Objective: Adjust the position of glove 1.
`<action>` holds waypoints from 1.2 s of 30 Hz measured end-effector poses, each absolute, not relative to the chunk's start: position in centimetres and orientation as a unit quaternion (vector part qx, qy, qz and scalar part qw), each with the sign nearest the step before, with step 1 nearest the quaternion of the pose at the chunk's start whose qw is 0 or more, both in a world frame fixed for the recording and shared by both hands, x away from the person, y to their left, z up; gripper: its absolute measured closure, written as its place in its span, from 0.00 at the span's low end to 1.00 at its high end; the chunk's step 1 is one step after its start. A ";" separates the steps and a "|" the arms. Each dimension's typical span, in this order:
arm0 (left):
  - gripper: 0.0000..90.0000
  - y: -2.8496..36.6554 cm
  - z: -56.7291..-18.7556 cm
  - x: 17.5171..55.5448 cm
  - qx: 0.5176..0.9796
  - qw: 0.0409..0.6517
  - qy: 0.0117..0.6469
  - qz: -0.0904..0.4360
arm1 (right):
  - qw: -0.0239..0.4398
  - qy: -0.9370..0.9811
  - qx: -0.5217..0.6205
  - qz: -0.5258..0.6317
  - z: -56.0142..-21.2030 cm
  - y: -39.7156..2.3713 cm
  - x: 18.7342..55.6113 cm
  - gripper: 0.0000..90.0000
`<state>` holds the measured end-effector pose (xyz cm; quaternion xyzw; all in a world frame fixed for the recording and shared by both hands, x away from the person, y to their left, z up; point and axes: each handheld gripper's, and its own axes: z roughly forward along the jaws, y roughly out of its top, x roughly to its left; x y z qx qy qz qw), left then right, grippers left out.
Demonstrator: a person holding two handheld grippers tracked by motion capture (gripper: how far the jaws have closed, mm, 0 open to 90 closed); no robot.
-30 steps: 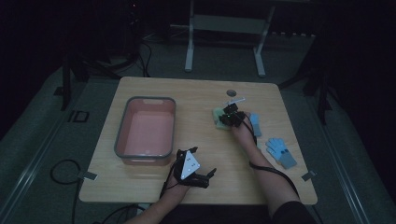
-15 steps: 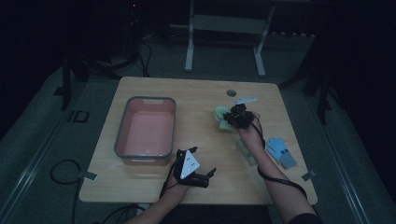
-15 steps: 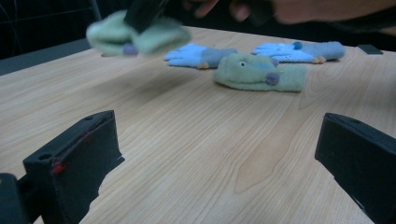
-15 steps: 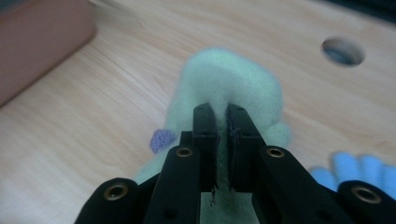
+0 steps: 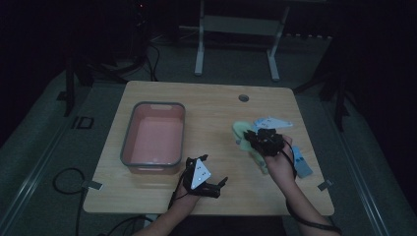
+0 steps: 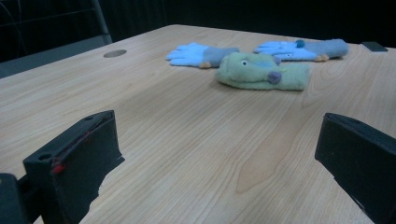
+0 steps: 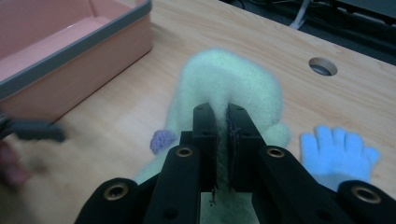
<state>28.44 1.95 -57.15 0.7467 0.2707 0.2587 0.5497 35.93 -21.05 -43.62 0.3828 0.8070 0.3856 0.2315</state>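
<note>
R gripper (image 7: 222,116): your jaws are pressed nearly together, pinching a fold of the pale green plush glove (image 7: 224,88) between the pads; fabric bulges up ahead of the tips in the right gripper view. Glove hangs from that pinch, clear of the table w/ its lower end trailing toward the wood in the high view (image 5: 251,147); a small purple patch (image 7: 162,140) shows at its side, just L of the jaws. Your R hand (image 5: 278,160) sits behind the gripper, cable running back along the forearm. Blue glove (image 7: 338,151) lies flat on the table just beside the green one, fingers spread, on the R of the right gripper view; in the high view its blue-grey cuff end (image 5: 301,164) lies near your R wrist. Pink bin w/ grey rim (image 5: 129,147) sits well apart on the L half of the table; its wall shows top L in the right gripper view. Round cable hole (image 5: 243,98) in the tabletop (image 5: 196,98) is near the far edge. L gripper (image 5: 209,172): jaws spread wide, nothing between them, held low near the near edge just beside the bin's near R corner. The left gripper view looks across bare wood; the gloves there lie differently, so that view may lag.
</note>
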 end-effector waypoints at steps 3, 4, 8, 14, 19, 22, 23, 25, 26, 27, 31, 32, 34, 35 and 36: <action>0.00 2.0 -57.2 28.4 0.746 0.550 0.272 0.258 | 0.233 0.804 0.384 0.391 -43.8 -21.3 34.1 0.93; 0.00 2.0 -57.2 28.5 0.746 0.550 0.272 0.257 | 0.232 0.803 0.382 0.394 -44.0 -21.4 33.4 0.93; 0.00 2.0 -57.2 28.4 0.746 0.550 0.271 0.259 | 0.229 0.807 0.381 0.389 -44.9 -21.3 31.9 0.93; 0.00 2.0 -57.2 28.4 0.747 0.549 0.270 0.261 | 0.220 0.814 0.392 0.369 -47.7 -21.0 31.6 0.93; 0.00 1.9 -57.2 28.4 0.747 0.549 0.270 0.260 | 0.201 0.813 0.415 0.355 -50.5 -20.8 32.4 0.93; 0.00 2.0 -57.2 28.4 0.748 0.549 0.269 0.260 | 0.197 0.817 0.419 0.343 -51.9 -20.5 32.9 0.93; 0.00 1.9 -57.2 28.4 0.748 0.549 0.269 0.260 | 0.194 0.818 0.421 0.340 -52.3 -20.5 33.1 0.93; 0.00 1.9 -57.2 28.3 0.747 0.549 0.268 0.261 | 0.193 0.818 0.426 0.334 -53.0 -20.4 33.4 0.92; 0.00 1.9 -57.2 28.3 0.748 0.549 0.267 0.261 | 0.190 0.819 0.427 0.333 -53.3 -20.4 33.6 0.91; 0.00 1.9 -57.2 28.3 0.748 0.548 0.267 0.261 | 0.188 0.818 0.431 0.331 -53.7 -20.3 33.7 0.90; 0.00 1.9 -57.2 28.3 0.749 0.547 0.267 0.262 | 0.182 0.820 0.434 0.327 -55.2 -20.0 34.1 0.75; 0.00 1.9 -57.2 28.3 0.749 0.547 0.266 0.262 | 0.182 0.819 0.435 0.327 -55.2 -20.0 34.1 0.72; 0.00 1.9 -57.2 28.3 0.749 0.547 0.266 0.262 | 0.181 0.819 0.436 0.326 -55.2 -19.9 34.2 0.70; 0.00 1.9 -57.2 28.3 0.749 0.547 0.266 0.262 | 0.182 0.819 0.436 0.325 -55.2 -19.9 34.2 0.69; 0.00 1.9 -57.2 28.3 0.749 0.547 0.266 0.262 | 0.175 0.820 0.436 0.327 -54.9 -20.0 34.3 0.63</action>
